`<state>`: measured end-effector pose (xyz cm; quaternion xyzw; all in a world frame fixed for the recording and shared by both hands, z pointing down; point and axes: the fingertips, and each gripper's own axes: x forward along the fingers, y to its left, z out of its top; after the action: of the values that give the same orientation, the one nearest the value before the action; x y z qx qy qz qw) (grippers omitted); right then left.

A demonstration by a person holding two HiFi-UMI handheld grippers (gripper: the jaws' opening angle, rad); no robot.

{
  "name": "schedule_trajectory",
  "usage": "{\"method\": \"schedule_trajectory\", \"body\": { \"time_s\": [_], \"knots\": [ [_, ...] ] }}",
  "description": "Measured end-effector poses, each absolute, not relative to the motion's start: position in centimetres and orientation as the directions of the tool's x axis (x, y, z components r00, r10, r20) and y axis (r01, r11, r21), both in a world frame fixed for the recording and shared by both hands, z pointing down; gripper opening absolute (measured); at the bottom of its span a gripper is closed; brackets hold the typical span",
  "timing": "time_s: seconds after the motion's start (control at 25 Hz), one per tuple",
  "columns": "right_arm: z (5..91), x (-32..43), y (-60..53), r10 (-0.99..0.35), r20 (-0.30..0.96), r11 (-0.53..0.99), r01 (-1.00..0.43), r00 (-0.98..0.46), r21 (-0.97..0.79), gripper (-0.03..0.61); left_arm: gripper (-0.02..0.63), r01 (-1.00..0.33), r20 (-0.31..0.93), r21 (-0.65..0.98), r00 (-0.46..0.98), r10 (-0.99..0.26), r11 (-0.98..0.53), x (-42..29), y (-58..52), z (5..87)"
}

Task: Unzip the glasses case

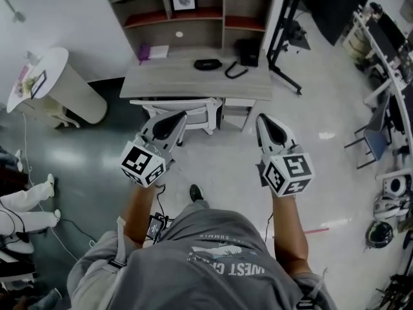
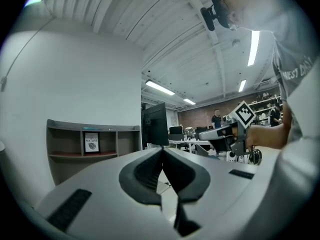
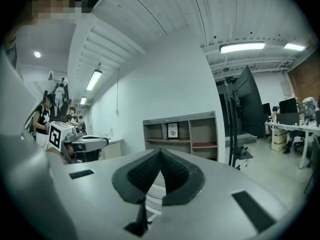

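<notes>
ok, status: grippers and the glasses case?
Both shut, empty: left gripper, right gripper, short of the desk. On it the glasses case, untouched; zip unreadable. In the way: white chair tucked under the desk.

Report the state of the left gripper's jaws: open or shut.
Shut. In the left gripper view, the left gripper has its dark pads meeting at the tips, with nothing held between them.

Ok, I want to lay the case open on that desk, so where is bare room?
The desktop is bare along its whole front edge, widest at front left, between the purple item and the glasses case. Right rear is crowded: the black object and a looped strap sit close beside the case.
</notes>
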<state>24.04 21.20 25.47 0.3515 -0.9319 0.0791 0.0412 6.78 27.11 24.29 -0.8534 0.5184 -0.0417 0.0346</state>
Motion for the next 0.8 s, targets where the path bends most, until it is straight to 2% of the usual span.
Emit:
{"method": "schedule_trajectory", "body": {
  "time_s": [0.12, 0.52, 0.8],
  "knots": [
    [26.0, 20.9, 19.5, -0.666, 0.145, 0.722, -0.681, -0.732, -0.124, 0.011, -0.002, -0.866, 0.060, -0.099, 0.487, -0.871, -0.491, 3.4, 24.8, 24.8],
    [25.0, 11.5, 12.6, -0.729, 0.173, 0.666, -0.744, -0.662, -0.042, 0.011, -0.002, -0.817, -0.027, -0.045, 0.576, -0.817, -0.575, -5.7, 16.6, 23.8],
    [25.0, 10.8, 11.3, -0.713, 0.196, 0.683, -0.730, -0.673, -0.027, 0.011, -0.002, -0.829, -0.030, -0.017, 0.559, -0.829, -0.559, -6.2, 15.1, 24.2]
  ]
}}
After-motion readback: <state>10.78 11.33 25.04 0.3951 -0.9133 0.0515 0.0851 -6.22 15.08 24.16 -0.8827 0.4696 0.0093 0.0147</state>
